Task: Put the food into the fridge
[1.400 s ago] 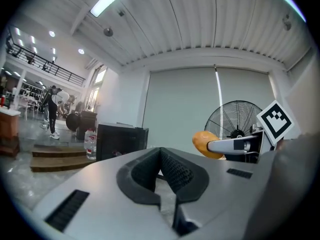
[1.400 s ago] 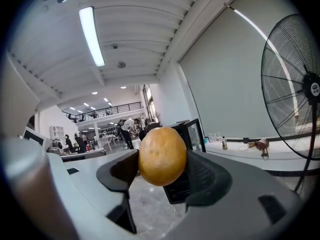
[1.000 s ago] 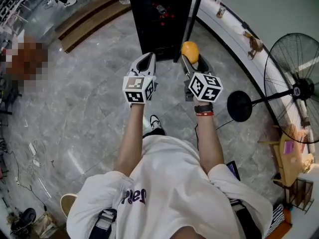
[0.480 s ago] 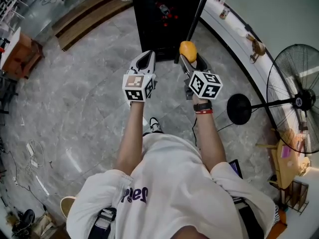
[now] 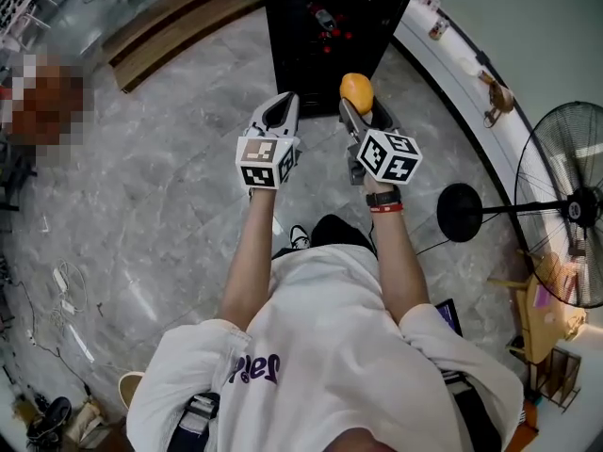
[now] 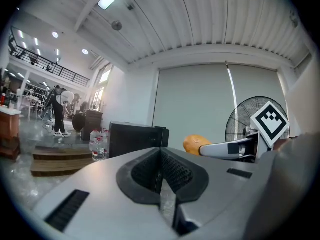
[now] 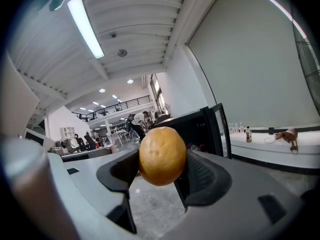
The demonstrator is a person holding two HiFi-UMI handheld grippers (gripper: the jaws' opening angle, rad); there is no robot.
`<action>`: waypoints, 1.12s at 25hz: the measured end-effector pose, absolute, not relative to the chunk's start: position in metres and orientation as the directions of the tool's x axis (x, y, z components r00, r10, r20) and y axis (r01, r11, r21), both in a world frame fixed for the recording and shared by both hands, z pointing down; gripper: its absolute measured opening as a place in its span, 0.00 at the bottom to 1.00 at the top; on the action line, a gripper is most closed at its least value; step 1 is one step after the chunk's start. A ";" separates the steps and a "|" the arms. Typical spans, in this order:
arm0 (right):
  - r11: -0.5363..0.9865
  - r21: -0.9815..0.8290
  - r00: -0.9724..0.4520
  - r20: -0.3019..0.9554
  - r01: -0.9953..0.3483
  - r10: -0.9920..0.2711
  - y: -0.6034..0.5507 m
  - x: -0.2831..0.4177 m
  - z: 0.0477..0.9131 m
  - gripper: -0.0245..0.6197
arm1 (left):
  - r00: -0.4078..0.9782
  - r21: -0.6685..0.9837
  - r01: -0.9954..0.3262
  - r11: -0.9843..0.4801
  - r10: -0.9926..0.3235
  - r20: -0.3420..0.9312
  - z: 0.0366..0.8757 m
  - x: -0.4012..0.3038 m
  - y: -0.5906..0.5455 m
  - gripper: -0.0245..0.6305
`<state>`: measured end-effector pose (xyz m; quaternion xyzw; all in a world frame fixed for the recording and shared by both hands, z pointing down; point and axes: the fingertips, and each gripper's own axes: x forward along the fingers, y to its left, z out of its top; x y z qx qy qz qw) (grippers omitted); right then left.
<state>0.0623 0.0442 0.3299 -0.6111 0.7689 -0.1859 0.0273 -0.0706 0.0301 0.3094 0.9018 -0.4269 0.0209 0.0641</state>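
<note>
While left gripper jaws meet empty, right gripper jaws clamp orange upright.

fridge top cut off at upper edge, red items inside too small to identify

The orange has a dull, finely dimpled peel. The right gripper looks like smooth matt grey plastic, with black ribbed pads that seem rubbery. The floor is polished, veined grey stone, the low step brown wood, and the T-shirt white cloth.
</note>
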 end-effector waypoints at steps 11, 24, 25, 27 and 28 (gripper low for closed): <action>0.213 -0.316 -0.291 0.227 -0.925 -0.929 -0.025 0.067 0.357 0.52 | 0.622 0.092 -0.783 -0.615 -0.774 0.120 0.332 -0.059 -0.040 0.07; 0.269 -0.317 -0.355 0.256 -0.909 -0.899 -0.116 0.070 0.383 0.52 | 0.622 0.088 -0.783 -0.616 -0.765 0.169 0.355 -0.042 -0.112 0.07; 0.271 -0.318 -0.358 0.259 -0.909 -0.897 -0.122 0.071 0.386 0.52 | 0.620 0.089 -0.784 -0.615 -0.765 0.174 0.359 -0.041 -0.117 0.07; 0.272 -0.317 -0.360 0.268 -0.909 -0.894 -0.132 0.075 0.393 0.52 | 0.617 0.092 -0.786 -0.612 -0.764 0.186 0.366 -0.039 -0.126 0.07; 0.271 -0.315 -0.361 0.273 -0.909 -0.892 -0.136 0.076 0.397 0.52 | 0.618 0.094 -0.785 -0.613 -0.762 0.193 0.371 -0.038 -0.131 0.07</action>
